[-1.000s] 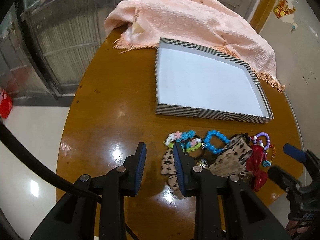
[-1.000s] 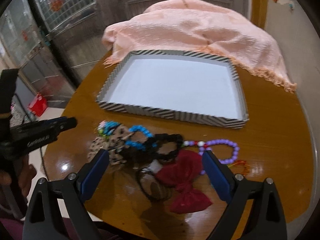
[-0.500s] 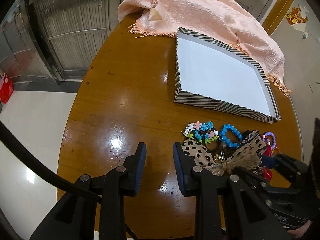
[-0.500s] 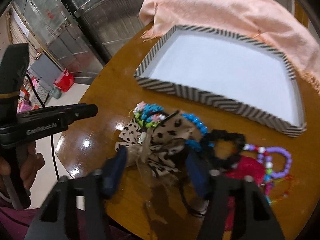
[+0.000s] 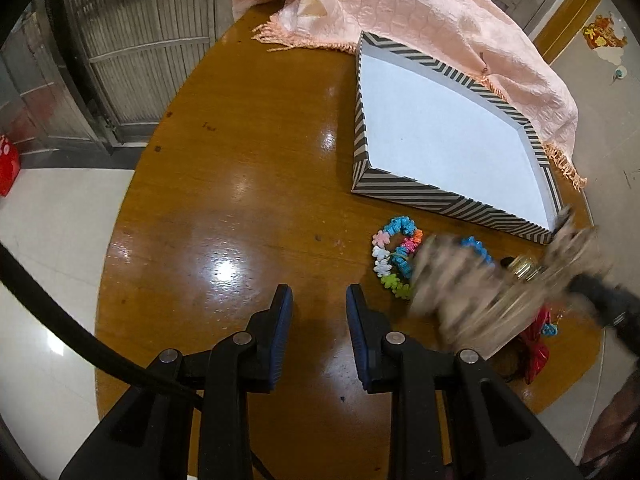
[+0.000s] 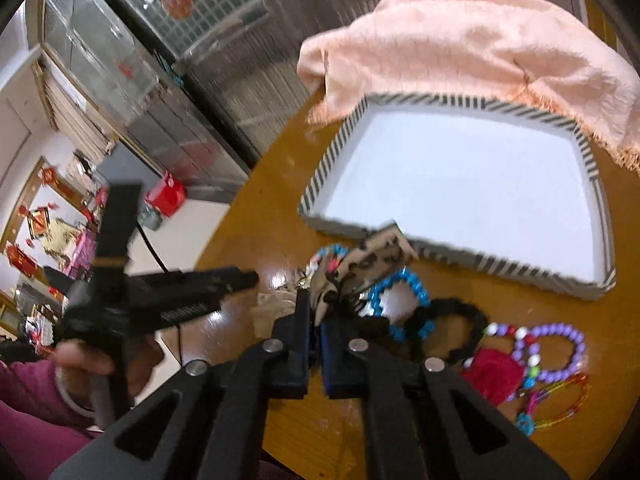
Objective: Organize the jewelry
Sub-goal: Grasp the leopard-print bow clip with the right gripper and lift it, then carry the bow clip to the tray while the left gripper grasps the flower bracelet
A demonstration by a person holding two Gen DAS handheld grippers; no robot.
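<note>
My right gripper [image 6: 316,320] is shut on a leopard-print bow [image 6: 372,266] and holds it lifted above the jewelry pile; the bow shows blurred in the left wrist view [image 5: 492,284]. My left gripper [image 5: 318,316] is open and empty over bare table, left of the pile. A striped tray with a white floor [image 5: 404,192] [image 6: 500,268] lies beyond the pile. On the table lie a multicolour flower bracelet [image 5: 394,254], a blue bead bracelet [image 6: 404,304], a black scrunchie [image 6: 452,332], a red bow [image 6: 496,374] and a purple bead bracelet [image 6: 556,352].
A pink fringed cloth [image 5: 400,8] drapes over the table's far edge, just behind the tray. The round wooden table [image 5: 240,160] drops off to a white tiled floor on the left. A metal gate stands beyond the table.
My right gripper has closed on the leopard-print bow and lifted it off the pile toward the tray. My left gripper has drawn back to the left, away from the pile.
</note>
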